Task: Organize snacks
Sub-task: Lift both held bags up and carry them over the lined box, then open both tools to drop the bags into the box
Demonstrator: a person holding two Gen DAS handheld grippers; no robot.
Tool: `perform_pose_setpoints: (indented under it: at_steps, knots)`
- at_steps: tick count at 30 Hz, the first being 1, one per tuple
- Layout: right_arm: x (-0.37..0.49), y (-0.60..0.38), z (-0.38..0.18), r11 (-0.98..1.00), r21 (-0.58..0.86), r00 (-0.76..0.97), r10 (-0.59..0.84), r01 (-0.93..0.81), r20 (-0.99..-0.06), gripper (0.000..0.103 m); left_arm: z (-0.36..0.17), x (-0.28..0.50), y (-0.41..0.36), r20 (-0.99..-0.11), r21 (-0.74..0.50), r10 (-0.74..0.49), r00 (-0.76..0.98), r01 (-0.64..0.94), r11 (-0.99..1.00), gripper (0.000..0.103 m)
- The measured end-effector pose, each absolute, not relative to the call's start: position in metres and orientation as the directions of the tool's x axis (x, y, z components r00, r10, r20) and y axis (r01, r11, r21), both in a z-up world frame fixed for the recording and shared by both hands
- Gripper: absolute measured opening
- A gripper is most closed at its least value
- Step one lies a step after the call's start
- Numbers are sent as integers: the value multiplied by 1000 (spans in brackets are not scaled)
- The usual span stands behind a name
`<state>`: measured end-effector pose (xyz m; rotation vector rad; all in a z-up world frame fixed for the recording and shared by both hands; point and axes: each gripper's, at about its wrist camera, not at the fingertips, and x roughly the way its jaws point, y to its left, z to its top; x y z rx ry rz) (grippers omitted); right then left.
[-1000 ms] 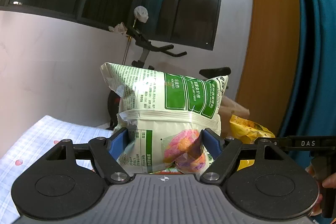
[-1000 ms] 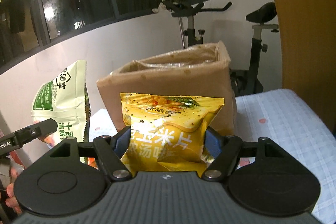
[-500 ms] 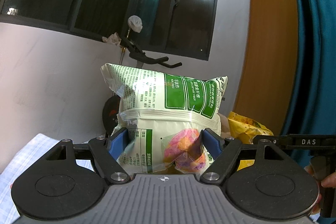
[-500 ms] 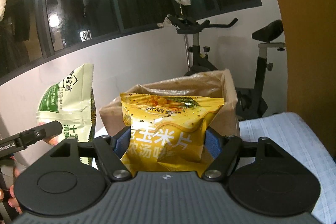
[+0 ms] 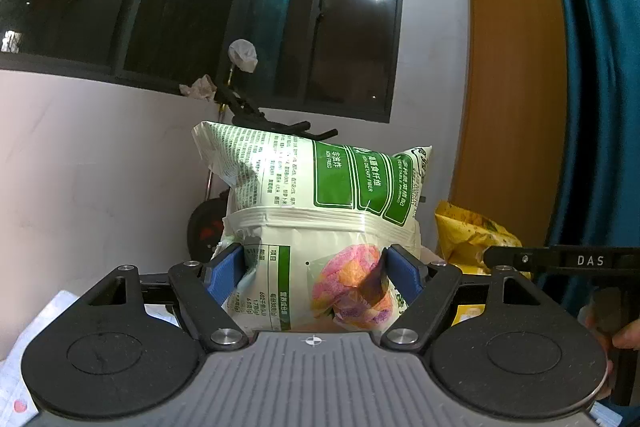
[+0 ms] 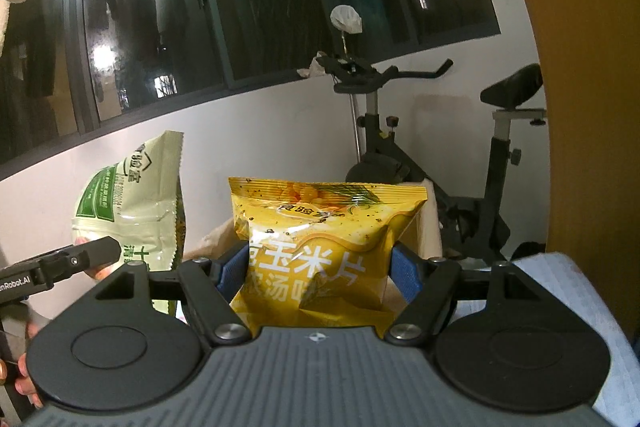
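Note:
My left gripper (image 5: 316,275) is shut on a green and white snack bag (image 5: 320,203) and holds it upright in the air. My right gripper (image 6: 318,275) is shut on a yellow corn chip bag (image 6: 320,247), also held upright and high. The green bag also shows at the left of the right wrist view (image 6: 132,203), and the yellow bag at the right of the left wrist view (image 5: 468,235). A brown paper bag (image 6: 428,227) stands behind the yellow bag, mostly hidden by it.
A table with a light checked cloth (image 6: 560,283) lies below, seen at the lower corners (image 5: 24,359). An exercise bike (image 6: 440,155) stands behind by the white wall. A wooden panel (image 5: 512,67) and a blue curtain (image 5: 600,67) are to the right.
Both grippers have risen with their bags. The paper bag has dropped low in the right wrist view and the table has almost left both views.

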<state>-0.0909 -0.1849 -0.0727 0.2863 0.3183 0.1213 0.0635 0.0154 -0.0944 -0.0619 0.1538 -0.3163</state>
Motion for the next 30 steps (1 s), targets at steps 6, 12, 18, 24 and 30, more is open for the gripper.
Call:
perform_pose_setpoints:
  at_steps: [6,12,18,24,30]
  knots:
    - [-62,-189,-61,961,262,956,157,-89,-249,74,-95,70,14,-137,-82,-319,938,311,947,79]
    - [-24,-191,-61,977,198,966,119,-73,-229,74,-101,87,4,-140,-45,-308,941,305,951,79]
    - [14,-184,-78,996,91,963,29,-4,-267,74,-118,103,-8,-197,-7,-265,944,268,963,80]
    - [37,-176,-97,997,81,945,16,11,-326,74,-137,95,-13,-280,17,-237,930,252,968,81]
    - [45,-181,-115,993,118,908,41,9,-417,77,-150,68,1,-336,-9,-282,899,296,955,94]
